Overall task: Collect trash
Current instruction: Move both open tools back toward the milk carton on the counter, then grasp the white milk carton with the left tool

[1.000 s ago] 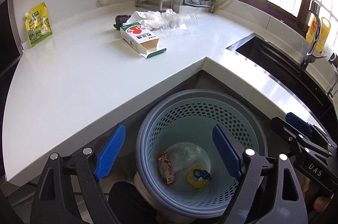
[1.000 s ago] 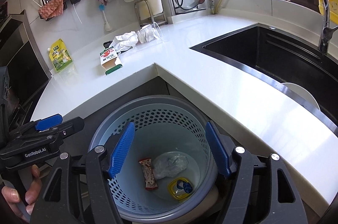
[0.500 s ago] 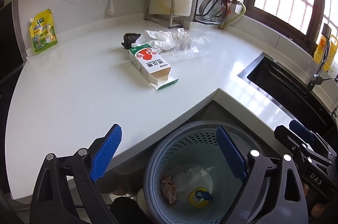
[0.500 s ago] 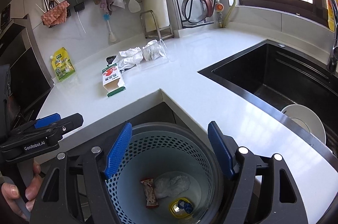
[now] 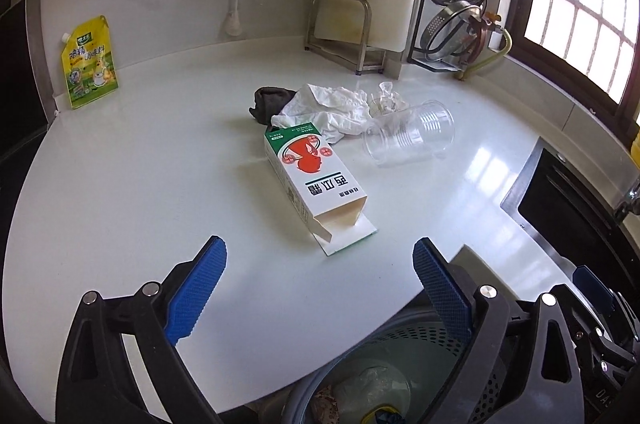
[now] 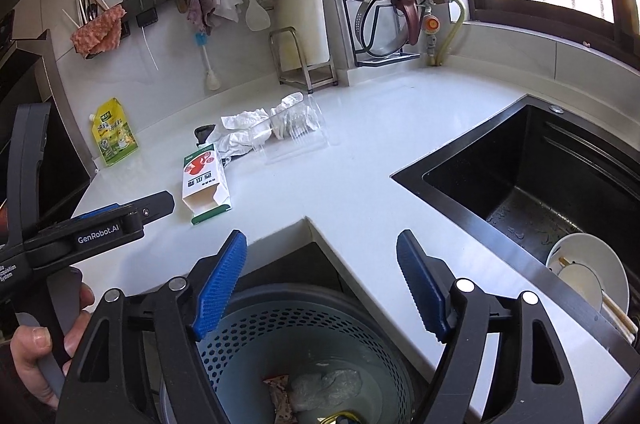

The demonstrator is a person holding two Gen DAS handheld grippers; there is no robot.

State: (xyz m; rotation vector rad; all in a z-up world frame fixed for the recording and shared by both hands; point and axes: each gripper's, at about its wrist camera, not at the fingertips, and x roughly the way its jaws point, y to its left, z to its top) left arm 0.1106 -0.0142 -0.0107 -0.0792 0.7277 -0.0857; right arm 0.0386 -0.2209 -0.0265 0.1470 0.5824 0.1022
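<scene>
Right wrist: basket (image 6: 256,328), wrapper (image 6: 282,398), crumpled plastic (image 6: 326,384)

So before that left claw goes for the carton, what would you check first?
1. Left gripper open and empty: ok, jaws wide apart, nothing between them.
2. Carton reachable: ok, it lies flat on the counter ahead of the fingers, open end toward them.
3. Carton free of the other trash: cannot tell, its far end sits against the tissue.
4. Cup out of the way: ok, it lies on its side to the carton's right, apart from it.
5. Bin ready: ok, open below the counter edge, with room.
6. Right gripper clear: ok, open over the bin.
</scene>
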